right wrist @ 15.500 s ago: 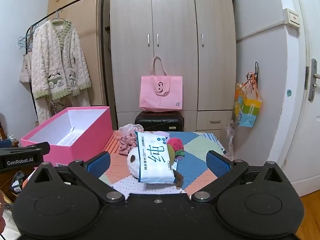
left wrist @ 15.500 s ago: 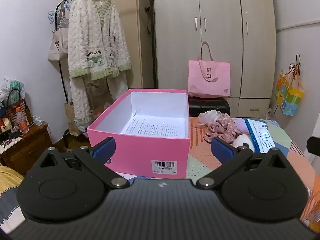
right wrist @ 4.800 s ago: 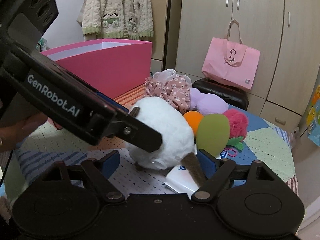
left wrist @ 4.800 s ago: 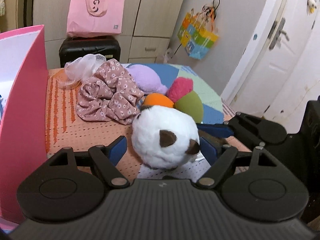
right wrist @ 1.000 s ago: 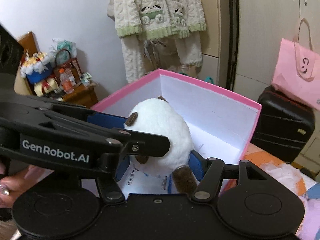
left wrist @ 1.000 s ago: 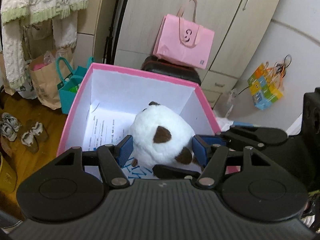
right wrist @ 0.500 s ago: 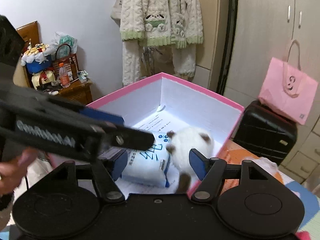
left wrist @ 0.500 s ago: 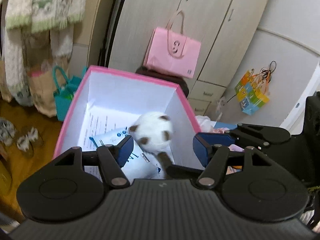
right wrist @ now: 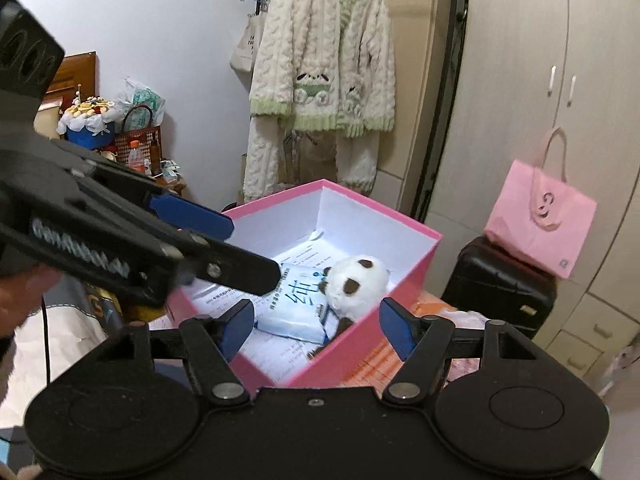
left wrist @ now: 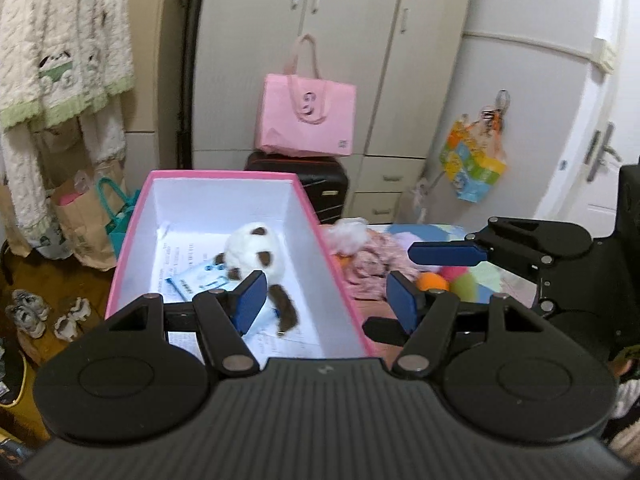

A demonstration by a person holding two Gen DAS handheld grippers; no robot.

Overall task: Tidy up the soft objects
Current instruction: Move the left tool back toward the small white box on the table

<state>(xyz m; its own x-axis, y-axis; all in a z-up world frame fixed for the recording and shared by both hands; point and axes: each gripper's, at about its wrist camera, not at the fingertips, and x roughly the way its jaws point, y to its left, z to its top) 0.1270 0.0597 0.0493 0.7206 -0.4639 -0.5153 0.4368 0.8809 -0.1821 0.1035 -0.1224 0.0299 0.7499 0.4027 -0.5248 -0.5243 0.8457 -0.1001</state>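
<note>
Above the pink box (left wrist: 322, 240), the left gripper (left wrist: 326, 300) is hovering with its jaws apart and nothing between them, while the right gripper (right wrist: 316, 326) is hanging alongside, jaws equally parted and empty. Inside the box, a white plush toy (left wrist: 254, 250) with brown patches is lying on its side, partly resting on a blue-and-white tissue pack (right wrist: 294, 308) and some printed sheets on the box floor. Beyond the box's right wall, soft items are waiting on the patchwork table (left wrist: 432, 230): a floral pink cloth (left wrist: 368, 260), a white gauzy bundle (left wrist: 348, 232), a lilac piece (left wrist: 404, 238), and orange (left wrist: 428, 280), magenta (left wrist: 452, 272) and green (left wrist: 466, 286) balls. Judging by the scene, the job is barely under way, with two things boxed and the bulk of the pile yet to be gathered.
</note>
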